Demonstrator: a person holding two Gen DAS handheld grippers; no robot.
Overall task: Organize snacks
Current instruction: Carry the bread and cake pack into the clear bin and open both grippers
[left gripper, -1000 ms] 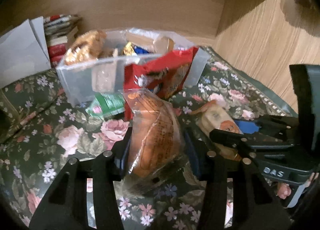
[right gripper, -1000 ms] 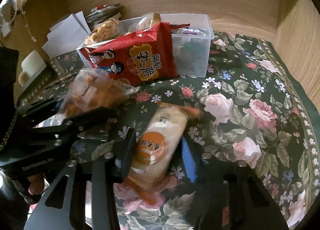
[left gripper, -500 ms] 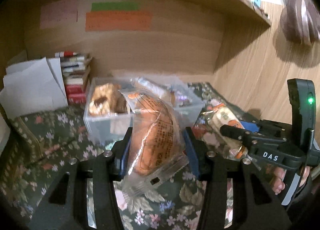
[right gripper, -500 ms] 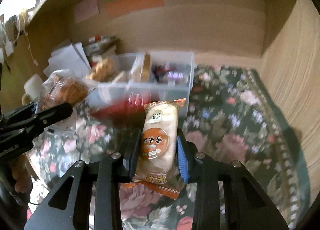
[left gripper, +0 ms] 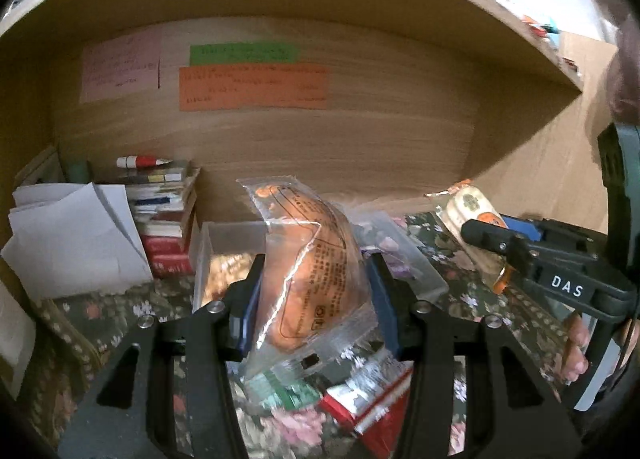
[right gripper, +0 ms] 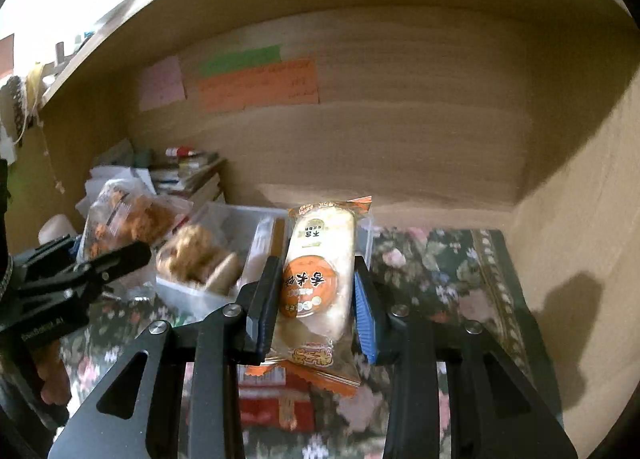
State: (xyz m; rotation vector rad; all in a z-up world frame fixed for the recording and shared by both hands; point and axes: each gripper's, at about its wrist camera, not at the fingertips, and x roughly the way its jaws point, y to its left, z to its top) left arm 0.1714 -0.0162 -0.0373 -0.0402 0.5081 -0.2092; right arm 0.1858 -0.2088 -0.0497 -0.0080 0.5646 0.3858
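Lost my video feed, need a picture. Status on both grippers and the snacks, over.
Left gripper shut on clear-wrapped orange pastry. Right gripper shut on rice cracker pack. Clear bin ahead, part full. Red snack bag below, not blocking.

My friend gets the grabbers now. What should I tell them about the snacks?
Left gripper: shut on the clear bread packet, held up in the air.
Right gripper: shut on the rice cracker pack, also lifted.
The clear snack bin sits ahead on the flowered cloth, already holding some snacks.
The red snack bag and green packet lie on the cloth, outside the bin.
Left to do: probably put both held packs in the bin, then the red and green ones.
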